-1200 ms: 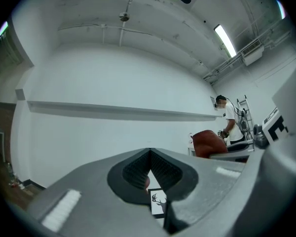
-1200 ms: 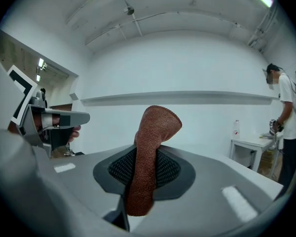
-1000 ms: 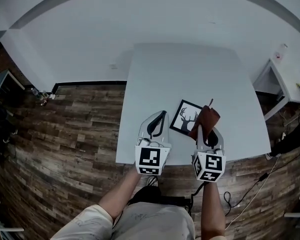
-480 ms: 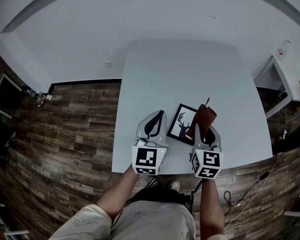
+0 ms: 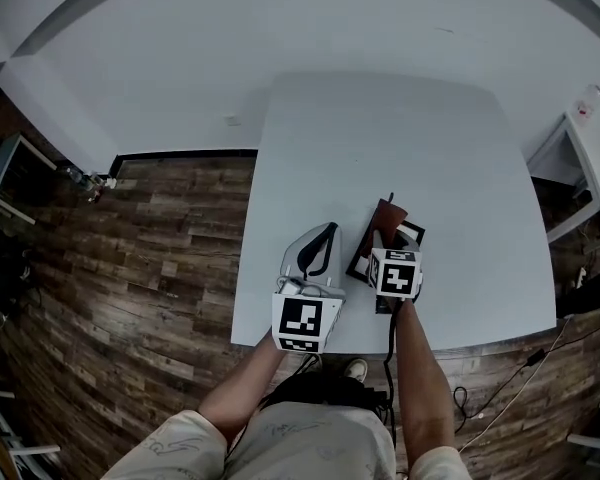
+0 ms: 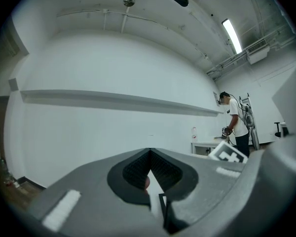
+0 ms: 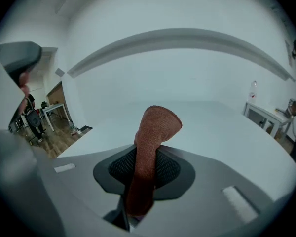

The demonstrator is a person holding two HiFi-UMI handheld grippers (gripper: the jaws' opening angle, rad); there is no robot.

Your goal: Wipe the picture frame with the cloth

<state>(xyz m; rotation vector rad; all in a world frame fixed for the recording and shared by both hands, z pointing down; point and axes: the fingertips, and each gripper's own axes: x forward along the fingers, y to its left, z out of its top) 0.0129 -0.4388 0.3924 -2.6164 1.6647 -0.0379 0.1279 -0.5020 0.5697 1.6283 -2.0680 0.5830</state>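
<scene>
The black picture frame [image 5: 361, 259] with a deer print lies flat near the front edge of the white table [image 5: 380, 138], mostly covered by my right gripper. My right gripper [image 5: 384, 236] hangs over the frame, pitched steeply down, shut on the rust-brown cloth [image 5: 385, 216]. In the right gripper view the cloth [image 7: 155, 132] sticks up folded from between the jaws of the right gripper [image 7: 147, 154]. My left gripper [image 5: 315, 253] stands to the left of the frame, shut with nothing in it. The left gripper view shows its jaws [image 6: 150, 152] met, pointing at a white wall.
Wood floor [image 5: 130, 268] runs along the table's left and front sides. A small white side table [image 5: 590, 158] stands at the right. A person [image 6: 237, 125] stands far off by another table. Small items [image 5: 80, 180] sit by the left wall.
My right gripper has moved left and forward over the frame and tipped down, so its marker cube now hides most of the picture. The left gripper has barely moved.
</scene>
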